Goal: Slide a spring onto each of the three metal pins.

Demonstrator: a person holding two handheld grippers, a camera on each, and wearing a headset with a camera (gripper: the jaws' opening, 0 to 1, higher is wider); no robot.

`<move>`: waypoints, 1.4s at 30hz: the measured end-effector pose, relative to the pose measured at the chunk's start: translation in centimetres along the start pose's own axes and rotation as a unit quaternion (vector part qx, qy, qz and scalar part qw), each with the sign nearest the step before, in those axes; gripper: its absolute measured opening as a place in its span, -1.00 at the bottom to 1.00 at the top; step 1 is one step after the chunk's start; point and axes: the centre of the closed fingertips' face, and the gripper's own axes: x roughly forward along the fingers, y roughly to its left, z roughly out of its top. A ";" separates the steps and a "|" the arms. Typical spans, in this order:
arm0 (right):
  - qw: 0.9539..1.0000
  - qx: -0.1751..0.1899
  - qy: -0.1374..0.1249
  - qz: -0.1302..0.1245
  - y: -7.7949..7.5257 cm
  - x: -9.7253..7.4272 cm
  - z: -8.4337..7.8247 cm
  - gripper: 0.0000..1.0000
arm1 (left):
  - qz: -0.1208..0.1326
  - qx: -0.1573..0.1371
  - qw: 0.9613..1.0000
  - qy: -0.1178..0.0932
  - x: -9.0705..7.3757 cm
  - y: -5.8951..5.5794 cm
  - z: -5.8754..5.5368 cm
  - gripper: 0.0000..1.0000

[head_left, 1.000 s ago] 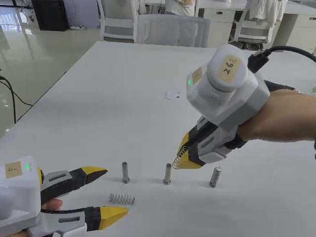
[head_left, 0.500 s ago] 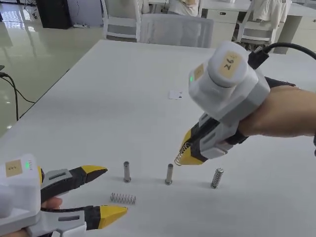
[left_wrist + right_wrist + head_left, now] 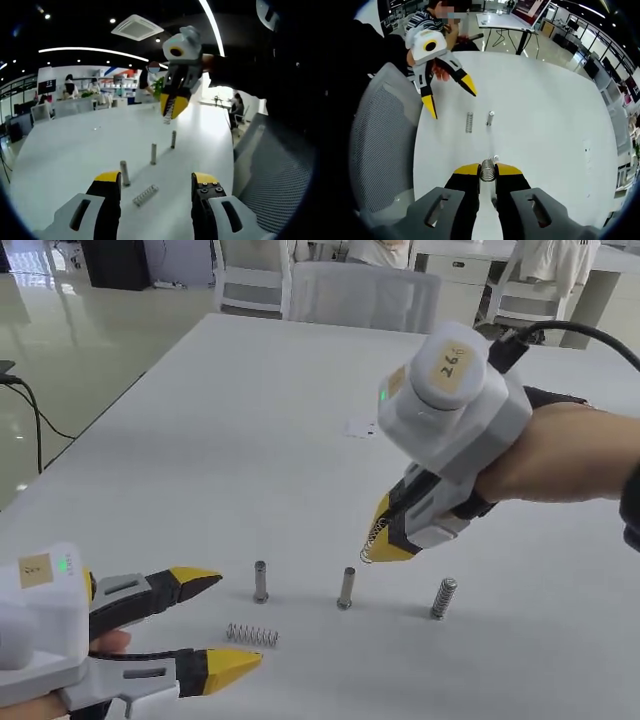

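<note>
Near left: left gripper (image 3: 233, 620), jaws wide, empty. Just right of its tips, flat on the table (image 3: 190, 440): loose spring (image 3: 252, 634). Could roll or skitter away if clipped by a jaw tip at pickup, being round and light with nothing to stop it. Safer pinched across the coils.

Just beyond, far side: left pin (image 3: 261, 581), bare, upright. Close enough to the loose spring to be struck by a wide jaw reaching in. Cannot tell whether fixed or merely standing, so may topple.

Centre: middle pin (image 3: 346, 588), bare. Above and a little right of it: right gripper (image 3: 384, 543), closed narrow on held spring (image 3: 372, 538), tilted, not yet over the pin top. Main risk here: could snag an end coil on the pin's rim, buckle, or pop out of the jaws. Seems gripped toward one end, hence free to wobble. Could also push the pin over if lowered off-axis. Alignment hard to judge from above, with the gripper body crowding the view.

Right: right pin (image 3: 447, 585), already wearing fitted spring (image 3: 441, 602). Near the right gripper's path, so could be brushed on the descent.
</note>
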 end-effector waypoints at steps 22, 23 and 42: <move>0.999 -0.013 0.033 0.009 -1.1 2.8 -0.6 -0.83 | 0.001 0.001 1.000 0.005 0.0 -0.1 -0.6 0.01; 0.999 -0.014 0.034 0.009 -1.1 2.9 -0.6 -0.83 | 0.001 0.001 1.000 0.005 0.0 -0.1 -0.7 0.01; 0.998 -0.016 0.050 0.016 -1.8 4.5 -1.1 -0.83 | 0.005 -0.001 1.000 0.008 -0.1 0.0 -0.9 0.00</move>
